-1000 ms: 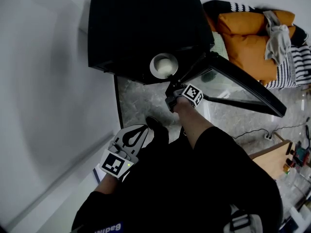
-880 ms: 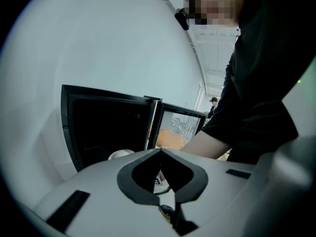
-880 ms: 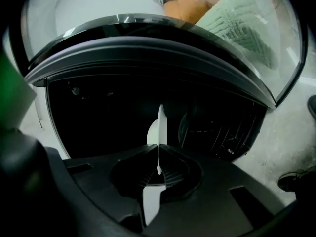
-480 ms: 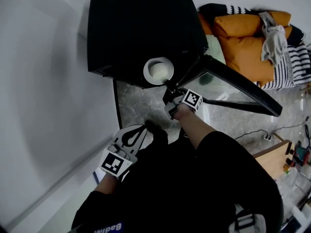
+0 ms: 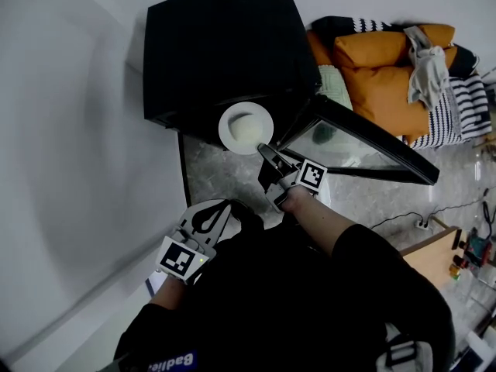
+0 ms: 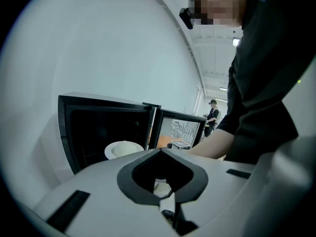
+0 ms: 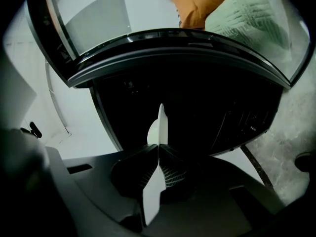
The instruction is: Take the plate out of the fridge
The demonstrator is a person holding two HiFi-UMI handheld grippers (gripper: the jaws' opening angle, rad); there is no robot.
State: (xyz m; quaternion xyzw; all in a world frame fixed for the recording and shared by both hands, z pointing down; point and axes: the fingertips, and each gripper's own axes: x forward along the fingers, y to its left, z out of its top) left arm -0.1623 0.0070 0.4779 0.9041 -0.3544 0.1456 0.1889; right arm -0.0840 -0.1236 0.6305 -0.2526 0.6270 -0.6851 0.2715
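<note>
We look down on a small black fridge point(image 5: 225, 45), a box with a flat matte top that stands against a plain white wall. Its door point(image 5: 364, 142) is swung open to the right: a dark frame round a glossy glass pane that mirrors the room. The floor point(image 5: 217, 178) in front is grey stone with a marbled pattern. Beyond the door lie orange cushions point(image 5: 384, 80) and a black-and-white striped cloth.

The plate point(image 5: 245, 128) is round, white and smooth, with a broad flat rim and a cream-toned centre. It sits level at the open front of the fridge, partly over the floor. In the left gripper view the plate point(image 6: 123, 148) shows pale against the dark cavity of the fridge point(image 6: 98, 125).

The right gripper point(image 5: 270, 160) reaches forward from the person's bare forearm and pinches the near rim of the plate. In the right gripper view we see the plate point(image 7: 160, 130) edge-on, a thin white blade standing between the two ribbed black pads, with the jaws drawn nearly together on it; the right gripper point(image 7: 158, 158) points into the black interior of the fridge point(image 7: 207, 102).

The left gripper point(image 5: 209, 218) is held low beside the person's body, well apart from the plate. The left gripper view shows its jaws point(image 6: 165, 201) closed tip to tip, with nothing between them.
</note>
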